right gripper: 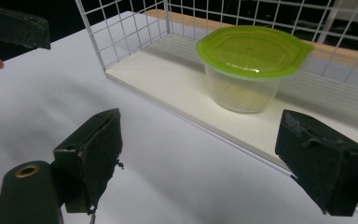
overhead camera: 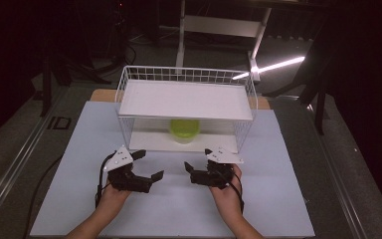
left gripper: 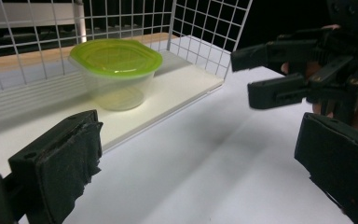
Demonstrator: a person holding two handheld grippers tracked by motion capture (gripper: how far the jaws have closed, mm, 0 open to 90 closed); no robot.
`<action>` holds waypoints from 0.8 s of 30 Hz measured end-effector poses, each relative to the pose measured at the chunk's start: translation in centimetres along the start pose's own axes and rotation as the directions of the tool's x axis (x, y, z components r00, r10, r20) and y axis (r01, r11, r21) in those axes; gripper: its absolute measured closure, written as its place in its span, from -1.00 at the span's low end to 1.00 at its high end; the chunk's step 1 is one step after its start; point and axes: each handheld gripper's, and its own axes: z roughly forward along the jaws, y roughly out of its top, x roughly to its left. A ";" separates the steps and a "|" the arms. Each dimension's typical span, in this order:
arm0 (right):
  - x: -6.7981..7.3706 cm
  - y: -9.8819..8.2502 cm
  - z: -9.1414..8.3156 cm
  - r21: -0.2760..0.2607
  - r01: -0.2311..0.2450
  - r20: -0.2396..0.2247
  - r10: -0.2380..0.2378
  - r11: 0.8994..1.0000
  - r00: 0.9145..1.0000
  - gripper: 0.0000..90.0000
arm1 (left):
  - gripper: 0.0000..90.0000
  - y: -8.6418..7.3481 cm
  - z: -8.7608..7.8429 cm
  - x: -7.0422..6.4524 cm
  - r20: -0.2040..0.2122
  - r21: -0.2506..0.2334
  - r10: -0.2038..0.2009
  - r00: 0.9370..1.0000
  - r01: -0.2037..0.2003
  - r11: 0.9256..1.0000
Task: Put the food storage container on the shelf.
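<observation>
High view: left tool (overhead camera: 146, 164) and right tool (overhead camera: 195, 165), both released, angled toward each other.

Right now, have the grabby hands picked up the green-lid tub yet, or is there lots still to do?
Not yet. The tub sits on the rack's bottom shelf with its green lid on, untouched. The left gripper and right gripper are both open and hold nothing, over the white table in front. If the tub is the job, everything is left.
</observation>
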 end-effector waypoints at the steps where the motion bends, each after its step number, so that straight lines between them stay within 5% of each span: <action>1: 0.0 0.0 -0.3 -0.002 0.004 0.001 -0.004 1.000 1.000 -0.67 | -0.97 -0.1 -0.2 -0.1 0.003 0.002 0.000 1.000 0.000 1.000; 24: -0.8 -2.2 -4.8 -0.001 -0.011 -0.056 0.011 1.000 0.998 -0.67 | -0.97 -2.3 -4.0 -0.1 -0.002 0.005 -0.029 1.000 0.029 1.000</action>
